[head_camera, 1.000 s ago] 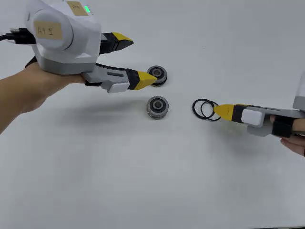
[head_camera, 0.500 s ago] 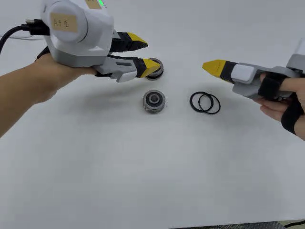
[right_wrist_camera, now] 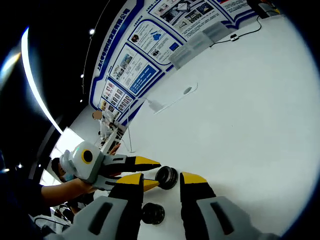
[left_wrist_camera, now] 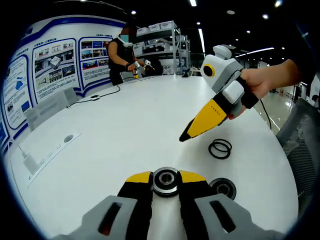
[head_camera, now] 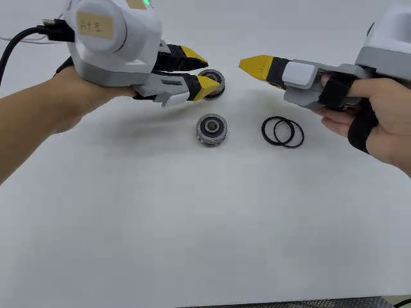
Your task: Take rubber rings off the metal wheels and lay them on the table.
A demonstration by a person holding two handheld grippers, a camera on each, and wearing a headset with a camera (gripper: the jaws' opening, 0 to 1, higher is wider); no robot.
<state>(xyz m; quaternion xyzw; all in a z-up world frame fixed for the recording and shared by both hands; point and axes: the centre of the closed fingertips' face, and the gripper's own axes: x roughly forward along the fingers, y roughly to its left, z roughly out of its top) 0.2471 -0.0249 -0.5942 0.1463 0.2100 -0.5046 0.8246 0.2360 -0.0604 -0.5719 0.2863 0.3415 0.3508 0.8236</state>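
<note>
Your left hand (head_camera: 80,96) cradles the left gripper (head_camera: 204,72) from underneath. The bare forearm comes in from the left side and the jaws point to the right. Those jaws press against both sides of a wheel (left_wrist_camera: 166,181). Your right hand (head_camera: 369,112), with a black strap across it, holds the right gripper (head_camera: 255,64) pointing left, towards the other one. The two sets of tips are near each other but do not touch. The right jaws stand parted, and from your head they line up edge-on.

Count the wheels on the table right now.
2. One wheel sits between the left gripper's jaws; the other wheel lies loose, beside the rings. None seems hidden.
</note>
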